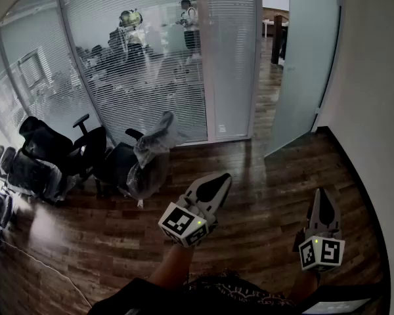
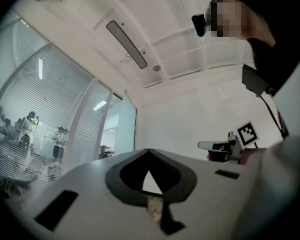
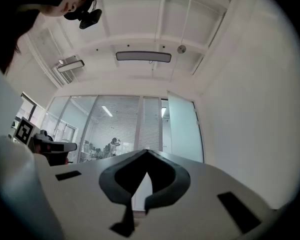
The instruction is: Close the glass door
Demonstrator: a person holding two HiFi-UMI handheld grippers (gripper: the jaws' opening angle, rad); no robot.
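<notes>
The frosted glass door (image 1: 302,64) stands open at the upper right, swung into the room beside the white wall; a gap into the corridor (image 1: 268,77) shows to its left. It also appears far ahead as the glass door (image 2: 126,129) in the left gripper view and as the door (image 3: 182,129) in the right gripper view. My left gripper (image 1: 218,179) is held low over the wooden floor, shut and empty, its tips meeting (image 2: 149,151). My right gripper (image 1: 324,192) is off to the right, also shut with nothing in it (image 3: 146,151). Both are well short of the door.
A glass partition with blinds (image 1: 151,64) runs across the back, with people behind it. Black office chairs (image 1: 52,153) and a plastic-wrapped chair (image 1: 148,159) stand at the left. A white wall (image 1: 374,110) bounds the right side. Wooden floor (image 1: 262,195) lies between me and the door.
</notes>
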